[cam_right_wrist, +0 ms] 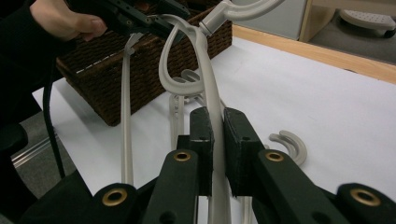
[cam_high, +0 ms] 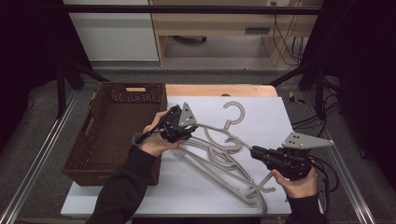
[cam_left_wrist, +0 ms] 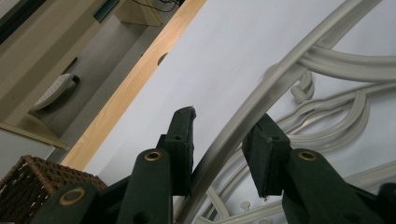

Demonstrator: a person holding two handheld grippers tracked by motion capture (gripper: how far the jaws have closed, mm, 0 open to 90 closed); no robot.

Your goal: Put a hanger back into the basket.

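A beige plastic hanger (cam_high: 219,129) is held between both grippers above a tangled pile of several more hangers (cam_high: 229,170) on the white sheet. My left gripper (cam_high: 192,130), next to the basket, has its jaws closed on one curved arm of the hanger (cam_left_wrist: 289,60), which touches both pads (cam_left_wrist: 184,135). Near the front right, my right gripper (cam_high: 253,150) is shut tight on the other arm (cam_right_wrist: 205,60), which rises from its jaws (cam_right_wrist: 217,126) toward the left gripper (cam_right_wrist: 140,18). The hanger's hook (cam_high: 233,112) points to the far side.
A dark woven basket (cam_high: 116,121) stands at the left, half off the white sheet (cam_high: 266,121), close to my left hand. The wooden table edge (cam_high: 219,89) runs along the back. Another hanger's hook (cam_right_wrist: 289,142) lies flat beside my right jaws.
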